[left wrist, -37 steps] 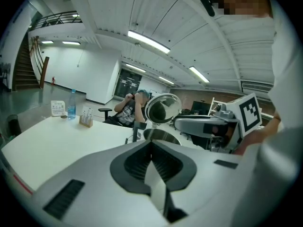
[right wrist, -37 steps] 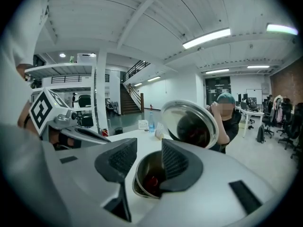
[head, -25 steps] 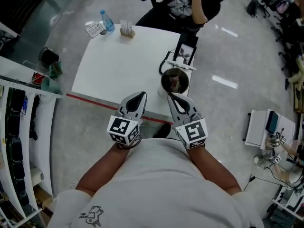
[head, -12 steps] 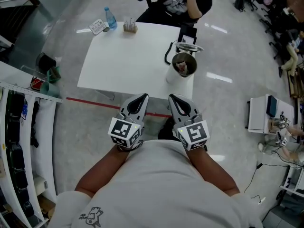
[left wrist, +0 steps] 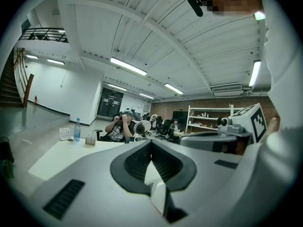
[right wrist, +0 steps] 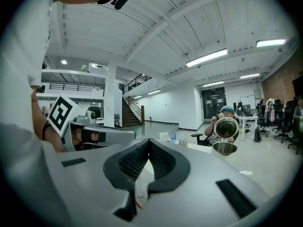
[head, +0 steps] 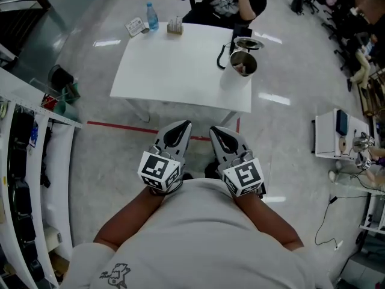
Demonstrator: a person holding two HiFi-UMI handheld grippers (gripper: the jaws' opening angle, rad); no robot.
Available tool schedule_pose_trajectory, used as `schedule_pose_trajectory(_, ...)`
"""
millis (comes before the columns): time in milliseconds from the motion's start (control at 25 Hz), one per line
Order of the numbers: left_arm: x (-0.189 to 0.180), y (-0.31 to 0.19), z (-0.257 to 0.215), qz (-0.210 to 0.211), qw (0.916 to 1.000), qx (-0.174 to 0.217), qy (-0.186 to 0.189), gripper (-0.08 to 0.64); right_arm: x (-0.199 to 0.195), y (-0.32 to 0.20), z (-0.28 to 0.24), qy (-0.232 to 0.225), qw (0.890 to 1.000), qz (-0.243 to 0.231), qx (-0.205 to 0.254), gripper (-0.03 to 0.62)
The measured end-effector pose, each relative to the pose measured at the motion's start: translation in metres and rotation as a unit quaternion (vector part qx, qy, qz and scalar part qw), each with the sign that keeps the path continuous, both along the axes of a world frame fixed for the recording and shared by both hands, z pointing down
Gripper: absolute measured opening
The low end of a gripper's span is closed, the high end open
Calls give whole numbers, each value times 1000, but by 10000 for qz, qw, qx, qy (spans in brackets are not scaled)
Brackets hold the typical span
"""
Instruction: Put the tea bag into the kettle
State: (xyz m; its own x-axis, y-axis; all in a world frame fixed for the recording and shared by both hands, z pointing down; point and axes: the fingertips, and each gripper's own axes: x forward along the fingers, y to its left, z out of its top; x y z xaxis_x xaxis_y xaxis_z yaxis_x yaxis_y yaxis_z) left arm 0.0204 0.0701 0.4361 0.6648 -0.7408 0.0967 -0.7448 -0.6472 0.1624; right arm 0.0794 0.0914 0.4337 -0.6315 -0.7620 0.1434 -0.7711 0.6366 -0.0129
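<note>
Open hall, white table (head: 174,71) well ahead — kettle (head: 243,63) on its far right corner, lid up, brownish bit inside, maybe tea bag, cannot tell. Left gripper (head: 185,124) and right gripper (head: 214,129) pressed together, empty, near body. Likely no step in hand — next: step up, check kettle.

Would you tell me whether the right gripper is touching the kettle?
Apart. The head view shows floor and tabletop between the right gripper and the kettle.

The steel kettle (head: 243,63) stands upright on the white table's (head: 174,65) far right corner, lid (head: 247,43) flipped open.
</note>
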Motion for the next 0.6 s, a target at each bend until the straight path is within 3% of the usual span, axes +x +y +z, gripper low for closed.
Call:
schedule_pose_trajectory(400, 4, 33, -17, 234, 9994, 250, 50, 9, -2, 32, -26, 89, 9991, 177, 381, 11)
schedule_pose_trajectory(600, 1, 44, -9, 264, 9995, 158, 24, 9, -5, 42, -22, 83, 9991, 176, 368, 11)
